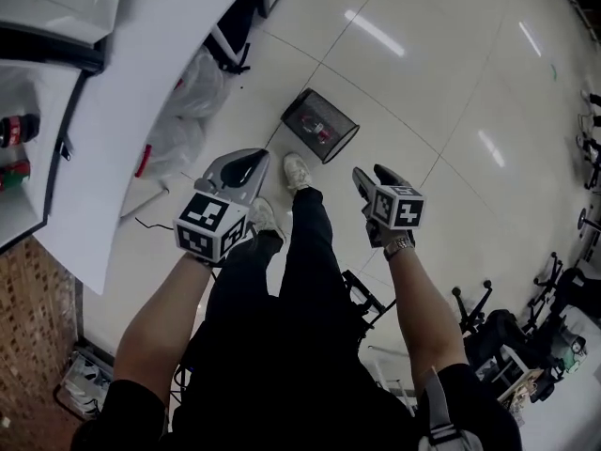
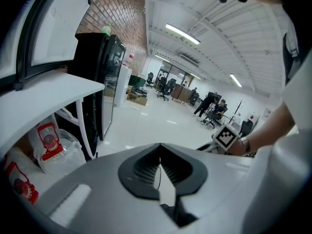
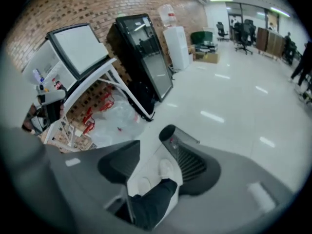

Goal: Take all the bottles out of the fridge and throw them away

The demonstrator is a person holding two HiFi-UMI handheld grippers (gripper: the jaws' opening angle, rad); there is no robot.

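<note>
Nearest us: both grippers are held out over the person's black trousers (image 1: 300, 271).

Left gripper (image 1: 246, 164): its own view (image 2: 159, 162) shows the jaws together with the tips meeting and nothing between them.

Right gripper (image 1: 373, 175): its own view (image 3: 153, 152) shows the jaws well apart and holding nothing. Through the gap we see only a trouser leg and two white shoes (image 3: 163, 169). There is a watch (image 1: 398, 245) on that wrist.

Below the grippers: the shoes stand on a pale glossy floor (image 1: 423, 83). Just beyond the toes a black mesh bin (image 1: 320, 125) sits on the floor. Something red and pale lies inside it, too small for us to name.

Left of the bin: clear plastic bags (image 1: 188, 92) with red print are heaped at the foot of a white fridge (image 1: 42, 101), whose door (image 1: 141, 111) stands open. Inside the fridge, well apart from both grippers, we note a dark bottle (image 1: 17, 130) with a red label on a shelf. Under it is a red-and-green item we cannot identify.

Farther off, in the right gripper view: a black glass-fronted cabinet (image 3: 141, 52) stands against a brick wall (image 3: 97, 4), with a water dispenser (image 3: 176, 45) just beside it. Office chairs (image 3: 242, 33) stand at the far end of the room.
</note>
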